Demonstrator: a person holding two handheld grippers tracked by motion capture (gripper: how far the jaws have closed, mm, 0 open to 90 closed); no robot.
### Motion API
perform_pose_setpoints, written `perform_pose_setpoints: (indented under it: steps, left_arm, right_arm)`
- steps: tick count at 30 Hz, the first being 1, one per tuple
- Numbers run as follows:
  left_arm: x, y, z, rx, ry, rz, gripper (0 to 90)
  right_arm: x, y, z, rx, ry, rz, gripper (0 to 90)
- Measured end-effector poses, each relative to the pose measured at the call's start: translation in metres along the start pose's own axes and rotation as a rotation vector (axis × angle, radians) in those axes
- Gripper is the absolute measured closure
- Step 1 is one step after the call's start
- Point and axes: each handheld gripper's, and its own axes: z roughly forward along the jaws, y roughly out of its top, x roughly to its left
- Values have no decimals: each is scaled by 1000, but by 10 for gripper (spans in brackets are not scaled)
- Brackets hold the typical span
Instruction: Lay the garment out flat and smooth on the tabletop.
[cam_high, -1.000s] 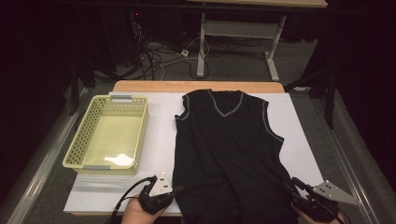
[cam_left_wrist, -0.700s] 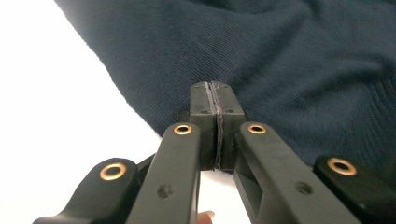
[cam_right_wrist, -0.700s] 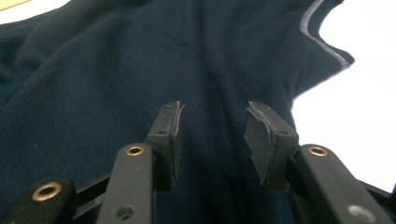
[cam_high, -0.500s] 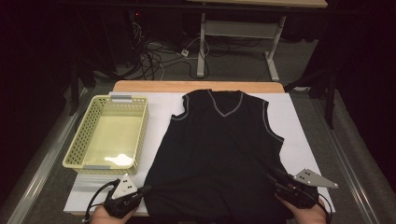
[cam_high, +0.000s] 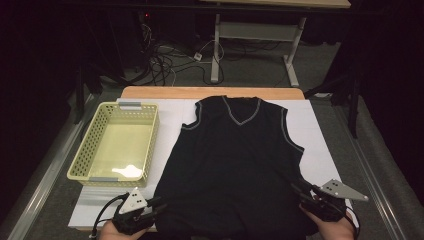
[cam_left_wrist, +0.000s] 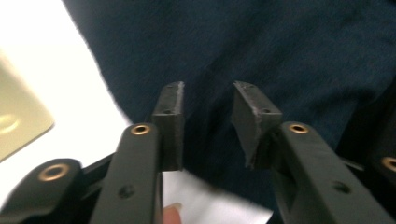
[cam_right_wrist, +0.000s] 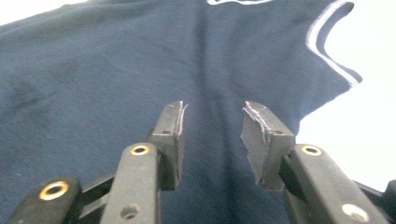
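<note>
A dark navy sleeveless V-neck vest with pale trim lies flat on the white table cover, neck away from me. My left gripper rests at the hem's left corner. Its jaws have just been opening. In the left gripper view this gripper stands open over the vest, with the cloth lying under the gap and not pinched. My right gripper sits at the hem's right corner. In the right gripper view it is open too, pointing up the vest with nothing between its pads.
A pale yellow plastic basket stands on the table's left side, close to the vest's left edge. Beyond the far wooden table edge are a desk frame and floor cables. Bare white cover shows right of the vest.
My left gripper has moved left along the table's near edge, and the hem's left corner went with it, so the vest's bottom now lies wider. The right gripper shifted slightly left.
</note>
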Motion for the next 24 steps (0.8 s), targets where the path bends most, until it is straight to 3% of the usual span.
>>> perform_pose_setpoints:
  steps: [7, 13, 17, 21, 24]
  left_arm:
    - [-10, 13, 14, 3, -23, 63, 561]
    - [-15, 22, 27, 19, -55, 90, 536]
    - [-16, 23, 32, 45, -66, 104, 514]
    - [-16, 21, 32, 51, -74, 100, 511]
    - [-16, 20, 31, 56, -74, 105, 511]
  right_arm:
    - [-20, -14, -18, -1, -105, 33, 715]
    - [-31, -27, -25, 35, -147, 54, 735]
    - [-33, -31, -25, 59, -149, 72, 720]
    - [-30, -32, -16, 122, -115, 70, 609]
    - [-28, -29, -11, 135, -97, 73, 536]
